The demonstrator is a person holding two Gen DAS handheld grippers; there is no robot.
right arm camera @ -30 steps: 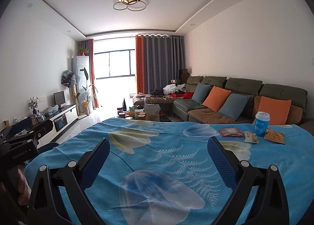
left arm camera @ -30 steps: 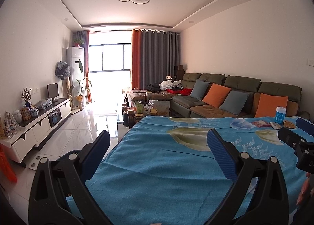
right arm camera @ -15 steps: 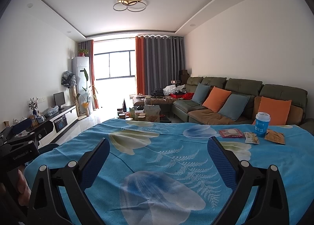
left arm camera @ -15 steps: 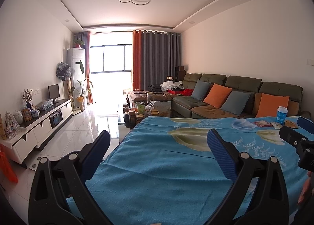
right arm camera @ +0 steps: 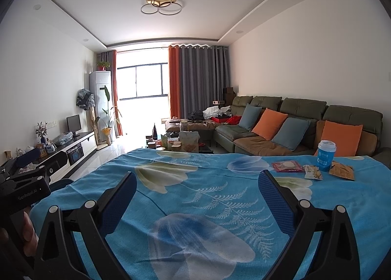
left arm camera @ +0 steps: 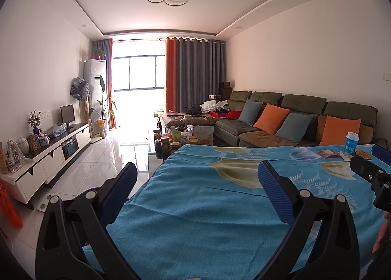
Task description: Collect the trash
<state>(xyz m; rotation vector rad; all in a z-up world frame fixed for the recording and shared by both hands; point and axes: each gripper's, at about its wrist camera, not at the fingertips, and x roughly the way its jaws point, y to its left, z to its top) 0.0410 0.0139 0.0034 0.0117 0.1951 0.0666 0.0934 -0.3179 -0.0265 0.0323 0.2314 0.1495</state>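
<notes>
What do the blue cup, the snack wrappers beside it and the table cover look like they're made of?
Blue cup: probably paper with a pale plastic lid, judging by its matte printed wall and lighter rim.
Red wrapper, white wrapper and orange wrapper: thin plastic film, likely; they lie flat and crinkled with printed faces.
Table cover: woven cloth, matte, with visible weave and soft creases.

Cloth (right arm camera: 207, 196) bare to wrappers (right arm camera: 287, 166); cup (right arm camera: 326, 155) behind.
</notes>
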